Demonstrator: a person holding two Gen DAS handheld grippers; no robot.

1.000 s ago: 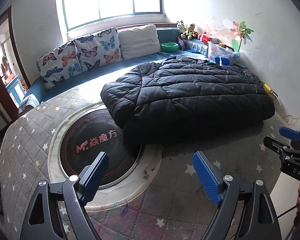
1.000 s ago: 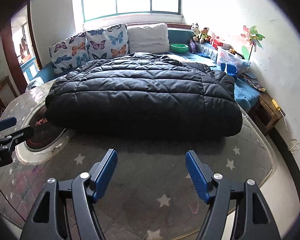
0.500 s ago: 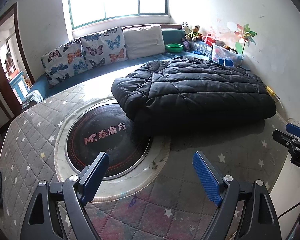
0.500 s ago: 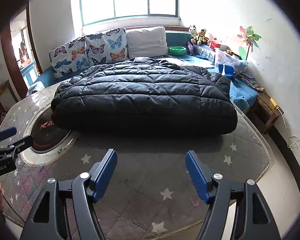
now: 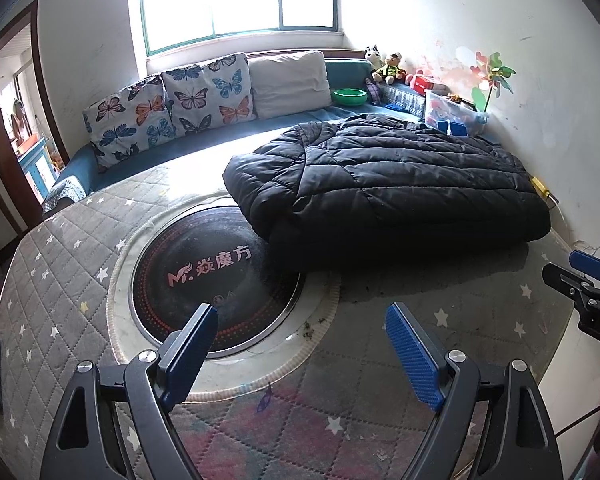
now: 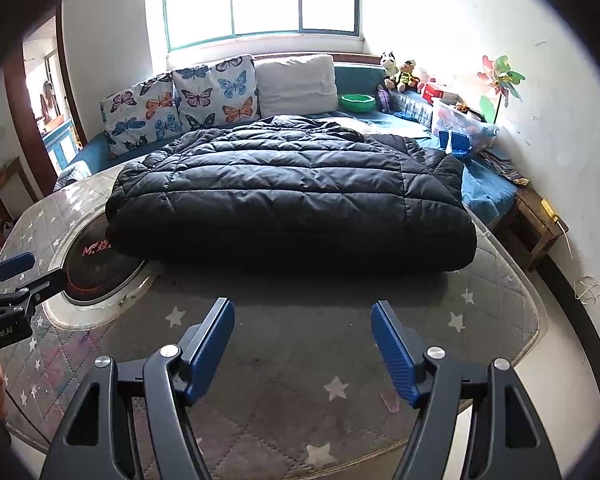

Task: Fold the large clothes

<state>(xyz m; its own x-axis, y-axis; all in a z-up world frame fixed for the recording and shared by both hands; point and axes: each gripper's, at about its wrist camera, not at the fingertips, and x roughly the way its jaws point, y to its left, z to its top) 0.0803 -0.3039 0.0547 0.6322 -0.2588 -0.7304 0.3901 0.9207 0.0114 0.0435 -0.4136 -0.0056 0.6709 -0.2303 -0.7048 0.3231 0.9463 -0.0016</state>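
Note:
A black quilted puffer jacket lies folded in a thick rectangle on the far half of the star-patterned table cover; it also shows in the right wrist view. My left gripper is open and empty, held above the table's near edge, well short of the jacket. My right gripper is open and empty, also back from the jacket's near edge. The right gripper's tip shows at the right edge of the left wrist view. The left gripper's tip shows at the left edge of the right wrist view.
A round black inset plate with red lettering sits in the table, partly under the jacket's left corner. A blue sofa with butterfly cushions runs behind. A green bowl, toys and a plastic box stand at the back right. A doorway is at left.
Both grippers have drawn back and away from the jacket, which now looks smaller and farther. The jaws stay open. The jacket has not moved.

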